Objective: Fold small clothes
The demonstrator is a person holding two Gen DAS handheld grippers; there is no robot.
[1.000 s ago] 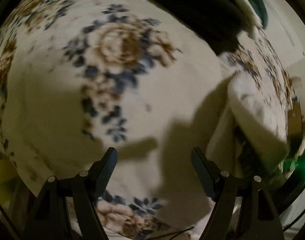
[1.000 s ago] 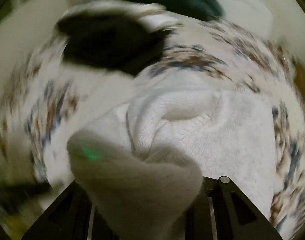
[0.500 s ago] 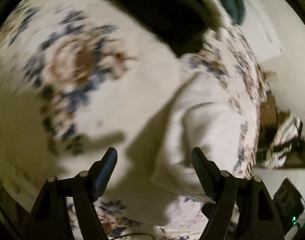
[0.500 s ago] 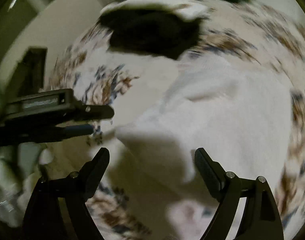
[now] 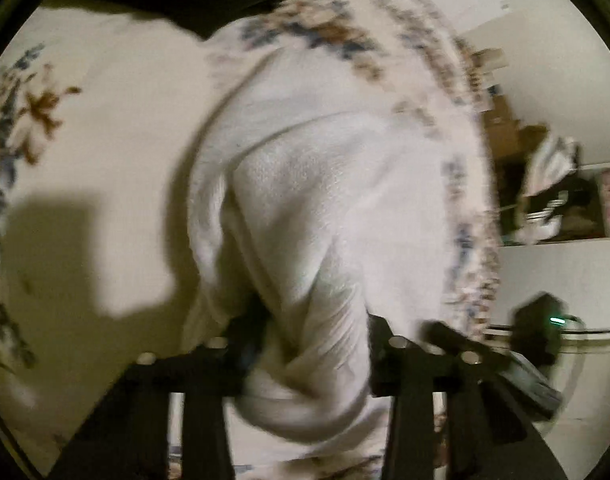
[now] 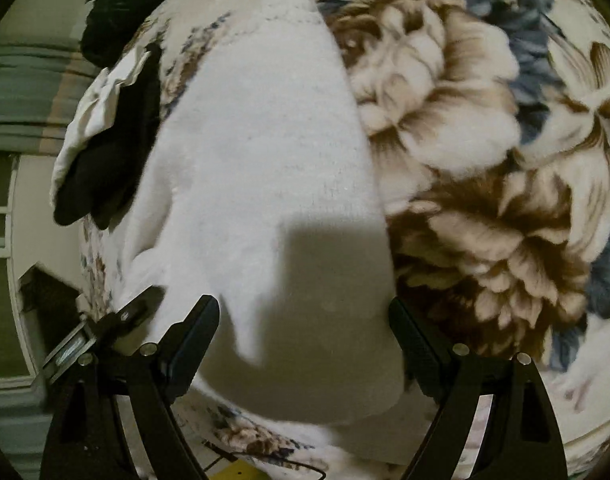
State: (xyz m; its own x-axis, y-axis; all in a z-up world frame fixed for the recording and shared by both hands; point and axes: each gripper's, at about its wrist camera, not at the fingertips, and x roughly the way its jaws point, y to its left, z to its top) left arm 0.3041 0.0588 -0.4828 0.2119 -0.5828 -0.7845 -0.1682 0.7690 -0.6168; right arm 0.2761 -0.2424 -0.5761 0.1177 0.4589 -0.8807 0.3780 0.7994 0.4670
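Observation:
A small white knit garment [image 5: 325,208] lies on a floral blanket [image 5: 105,152]. My left gripper [image 5: 313,340] is shut on a bunched fold of it at the near end. In the right wrist view the same white garment [image 6: 265,168] lies flat and stretches away from me. My right gripper [image 6: 305,328] is open and empty, its fingers on either side of the garment's near end, just above it. The left gripper's body [image 6: 89,332] shows at the lower left of that view.
A black garment [image 6: 113,140] and a crumpled white one [image 6: 93,108] lie at the far left of the blanket, with a dark green item [image 6: 117,8] beyond. The blanket's right edge [image 5: 481,208] drops to a cluttered shelf [image 5: 553,200].
My left gripper swung right onto the white garment and closed on its fold. My right gripper let the garment go, opened and now hovers over its flat end.

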